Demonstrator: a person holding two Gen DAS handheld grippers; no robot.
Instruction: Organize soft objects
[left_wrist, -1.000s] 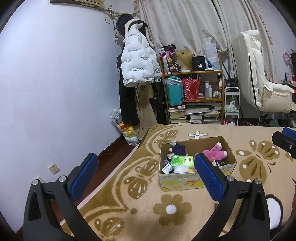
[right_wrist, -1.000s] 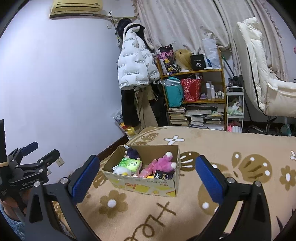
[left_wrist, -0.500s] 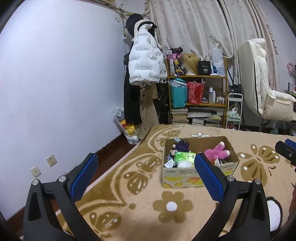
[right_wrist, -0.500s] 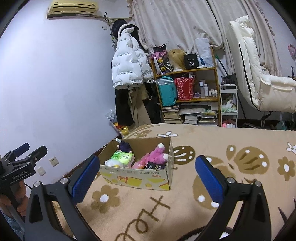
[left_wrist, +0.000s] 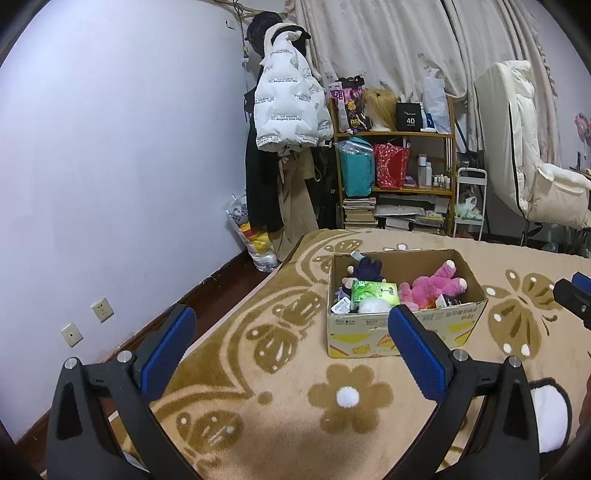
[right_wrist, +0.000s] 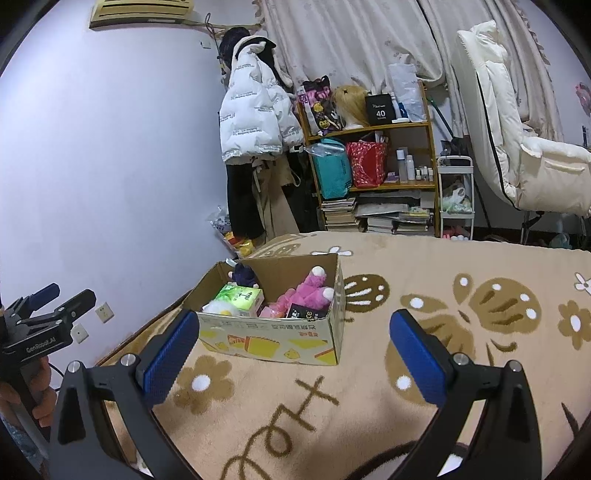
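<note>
Pink plush toy (left_wrist: 436, 286) in open cardboard box (left_wrist: 402, 332): light, compressible; pinch its torso. Left tool (left_wrist: 291, 354) and right tool (right_wrist: 293, 354): jaws wide apart, empty.

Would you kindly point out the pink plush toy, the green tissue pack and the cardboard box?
pink plush toy (left_wrist: 434, 285), left wrist view, on its body.
green tissue pack (right_wrist: 242, 296), right wrist view, on its top face.
cardboard box (right_wrist: 273, 339), right wrist view, on its printed front wall.

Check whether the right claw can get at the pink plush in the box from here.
Probably yes. The right claw is open and empty, the box has no lid, and the pink plush lies on top at the box's right side, with only bare blanket between.
</note>
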